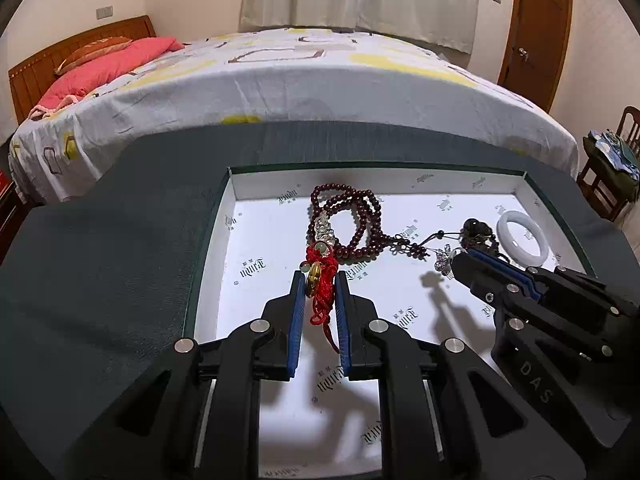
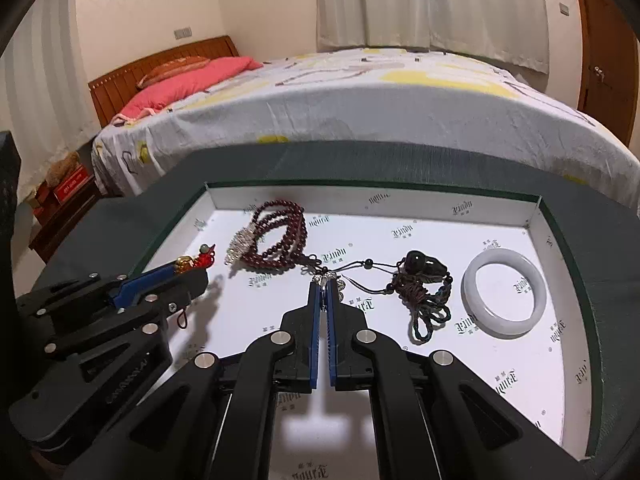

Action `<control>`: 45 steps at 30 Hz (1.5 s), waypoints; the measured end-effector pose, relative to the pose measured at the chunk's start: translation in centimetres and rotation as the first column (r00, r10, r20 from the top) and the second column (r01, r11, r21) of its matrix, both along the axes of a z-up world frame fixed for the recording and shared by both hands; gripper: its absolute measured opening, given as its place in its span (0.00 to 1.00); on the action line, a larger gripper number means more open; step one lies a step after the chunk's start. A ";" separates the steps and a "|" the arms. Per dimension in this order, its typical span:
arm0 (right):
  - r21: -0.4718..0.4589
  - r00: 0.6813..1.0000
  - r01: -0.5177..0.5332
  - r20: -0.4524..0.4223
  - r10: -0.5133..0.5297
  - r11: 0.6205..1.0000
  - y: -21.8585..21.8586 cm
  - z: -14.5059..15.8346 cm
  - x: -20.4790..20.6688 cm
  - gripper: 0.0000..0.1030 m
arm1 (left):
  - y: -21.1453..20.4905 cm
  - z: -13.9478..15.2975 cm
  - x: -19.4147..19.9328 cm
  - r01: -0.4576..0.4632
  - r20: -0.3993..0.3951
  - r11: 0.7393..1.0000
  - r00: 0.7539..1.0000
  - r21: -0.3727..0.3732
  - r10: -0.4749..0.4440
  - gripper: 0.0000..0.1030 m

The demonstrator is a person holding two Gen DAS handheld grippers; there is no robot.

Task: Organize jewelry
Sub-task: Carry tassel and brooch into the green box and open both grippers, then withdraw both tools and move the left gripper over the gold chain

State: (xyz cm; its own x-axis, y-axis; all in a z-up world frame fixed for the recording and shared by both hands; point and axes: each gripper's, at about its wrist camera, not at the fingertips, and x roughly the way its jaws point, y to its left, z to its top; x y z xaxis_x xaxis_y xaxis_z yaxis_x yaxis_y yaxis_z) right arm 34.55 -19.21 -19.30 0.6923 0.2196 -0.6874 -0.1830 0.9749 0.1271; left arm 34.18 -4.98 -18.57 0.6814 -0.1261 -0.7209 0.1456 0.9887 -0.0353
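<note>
Across mid-frame, one tray (image 2: 536,210) holds one bangle (image 2: 503,292) and one bead strand (image 2: 280,236).
Left gripper (image 1: 319,280) pinches a red charm (image 1: 320,276); right gripper (image 2: 323,286) pinches a silver charm (image 2: 328,278).

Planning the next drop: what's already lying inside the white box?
Lying in the white box: dark red bead strand, black corded pendant, white bangle. The left gripper holds a red knotted charm, the right gripper a silver piece. The near floor is hidden.

Both wrist cameras sit close above the shallow white-lined green tray (image 1: 420,178), angled down along their fingers toward the patterned-sheet bed (image 2: 400,100), left view beside right, sharing tray and bed.
</note>
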 end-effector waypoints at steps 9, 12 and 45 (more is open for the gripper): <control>-0.007 0.999 -0.004 -0.041 0.003 1.000 -0.1 -0.7 0.8 0.04 | -0.3 -1.3 0.8 0.005 -0.031 1.000 1.000 0.009 -0.005 0.15; 0.003 0.998 0.005 -0.055 -0.005 1.000 -0.5 -1.0 0.9 0.04 | -0.4 -1.6 0.8 0.009 -0.035 1.000 0.999 0.017 -0.009 0.16; 0.080 0.996 0.050 0.065 -0.055 0.996 -3.2 4.7 -5.1 0.47 | 2.3 4.2 -4.4 -0.028 0.096 0.999 0.995 -0.025 0.030 0.69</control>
State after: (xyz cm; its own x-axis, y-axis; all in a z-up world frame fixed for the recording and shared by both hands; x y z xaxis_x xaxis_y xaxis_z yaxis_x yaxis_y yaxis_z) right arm 29.48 -22.44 -14.61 0.7482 0.2334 -0.6211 -0.1428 0.9708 0.1928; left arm 29.74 -2.68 -14.38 0.7510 -0.1213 -0.6491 0.1205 0.9916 -0.0459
